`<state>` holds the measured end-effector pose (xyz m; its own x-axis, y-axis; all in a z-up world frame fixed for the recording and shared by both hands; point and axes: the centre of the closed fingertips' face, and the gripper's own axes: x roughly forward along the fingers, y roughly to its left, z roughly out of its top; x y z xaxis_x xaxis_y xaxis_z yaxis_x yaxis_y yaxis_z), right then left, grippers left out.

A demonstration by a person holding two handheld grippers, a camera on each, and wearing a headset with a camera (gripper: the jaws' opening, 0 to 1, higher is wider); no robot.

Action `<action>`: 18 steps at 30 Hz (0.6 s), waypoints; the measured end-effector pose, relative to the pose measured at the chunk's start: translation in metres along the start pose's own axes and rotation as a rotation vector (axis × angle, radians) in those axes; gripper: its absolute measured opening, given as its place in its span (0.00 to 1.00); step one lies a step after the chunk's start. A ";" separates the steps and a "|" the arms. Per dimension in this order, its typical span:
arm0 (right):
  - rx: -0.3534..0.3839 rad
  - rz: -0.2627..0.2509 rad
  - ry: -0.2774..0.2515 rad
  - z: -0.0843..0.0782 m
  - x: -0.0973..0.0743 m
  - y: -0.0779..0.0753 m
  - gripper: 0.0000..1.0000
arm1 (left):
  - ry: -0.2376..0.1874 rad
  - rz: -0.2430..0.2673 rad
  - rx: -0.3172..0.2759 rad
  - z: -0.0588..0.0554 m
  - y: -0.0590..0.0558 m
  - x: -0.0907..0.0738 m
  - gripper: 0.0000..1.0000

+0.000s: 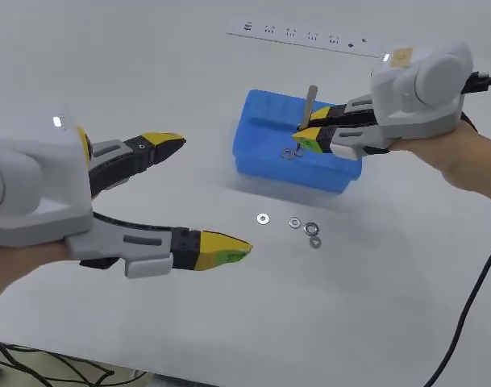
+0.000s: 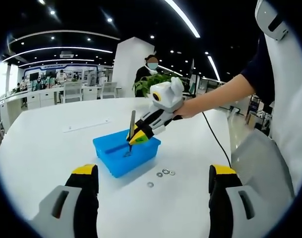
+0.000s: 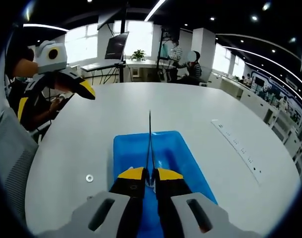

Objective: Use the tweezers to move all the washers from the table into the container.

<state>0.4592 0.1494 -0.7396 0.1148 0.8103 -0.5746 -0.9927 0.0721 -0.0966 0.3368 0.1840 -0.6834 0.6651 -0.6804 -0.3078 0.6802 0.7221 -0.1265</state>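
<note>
Washers point(image 1: 264, 218), small flat silver metal rings: four lie loose on the white table point(image 1: 374, 314), in a short row just on the person's side of the blue rectangular plastic container point(image 1: 257, 121), the two rightmost nearly touching. At least two more rest on the container floor near its front wall. Slim grey metal tweezers point(image 1: 310, 101) stand nearly upright over the container. Their upper end is clear above the rim and their lower end is down inside, beside the washers lying there; whether the tips touch or pinch one cannot be told. Right gripper point(image 1: 304, 139), grey-bodied with black fingers and yellow tips, reaches in from the right over the container. Its jaws are clenched on the tweezers' mid-length; in the right gripper view the two yellow tips press the thin shaft from either side. Left gripper point(image 1: 205, 197), of the same build, hovers over bare table to the left of the container and well apart from it, jaws spread wide and grasping nothing. In the left gripper view the container, the table washers and the right gripper lie ahead between the spread fingers. A long white power strip point(image 1: 309, 37) lies on the table beyond the container.
</note>
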 end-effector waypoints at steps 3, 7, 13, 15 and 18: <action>-0.021 0.009 0.007 0.001 -0.001 0.003 0.09 | -0.005 -0.011 0.022 0.008 0.007 0.010 0.96; -0.032 0.005 0.007 0.003 -0.003 0.003 0.09 | -0.061 -0.007 0.056 0.036 0.021 0.034 0.98; -0.036 0.010 0.008 0.004 -0.005 0.004 0.09 | -0.061 -0.041 0.095 0.053 0.035 0.074 0.93; -0.045 0.015 0.010 0.004 -0.006 0.005 0.09 | -0.043 -0.046 0.135 0.052 0.038 0.080 0.89; -0.050 0.023 0.012 0.003 -0.007 0.007 0.09 | -0.048 -0.059 0.138 0.054 0.040 0.087 0.79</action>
<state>0.4516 0.1455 -0.7336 0.0931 0.8046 -0.5864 -0.9920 0.0247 -0.1237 0.4383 0.1470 -0.6640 0.6342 -0.7288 -0.2582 0.7523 0.6587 -0.0111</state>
